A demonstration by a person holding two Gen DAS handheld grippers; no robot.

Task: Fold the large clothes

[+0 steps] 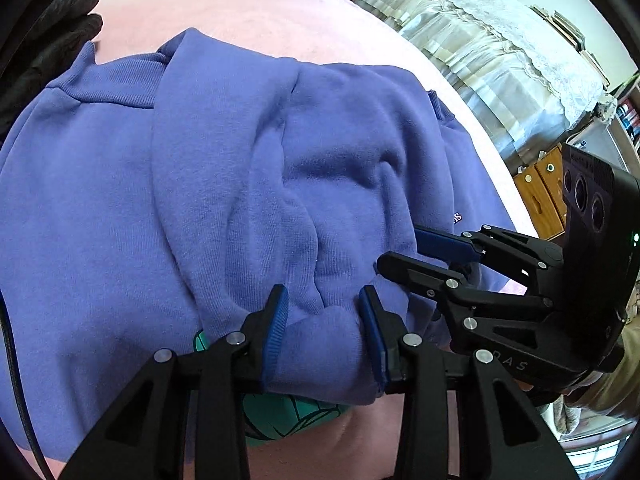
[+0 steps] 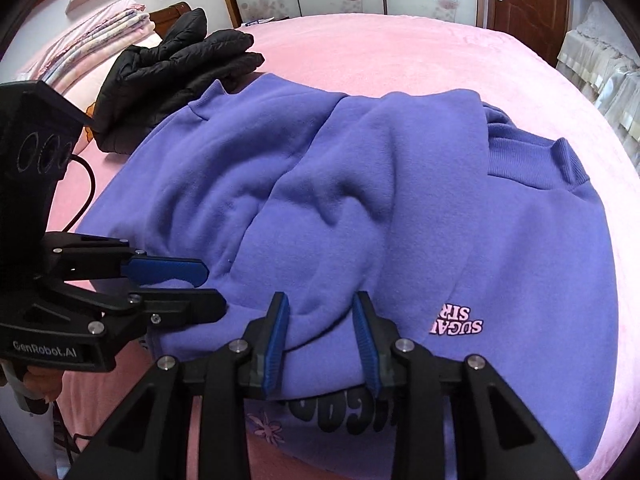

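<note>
A large purple sweatshirt lies partly folded on the pink bed, with a sleeve and side folded over its body; it also shows in the right wrist view with pink lettering. My left gripper has its blue pads around a thick fold at the near edge, jaws fairly wide, and it also shows at the left of the right wrist view. My right gripper likewise straddles a fold at the near edge. It shows at the right of the left wrist view.
A black puffer jacket lies on the bed behind the sweatshirt, with folded bedding at the headboard. The pink bedspread stretches beyond. A lace-covered piece of furniture and wooden drawers stand off the bed's side. A black cable trails on the left.
</note>
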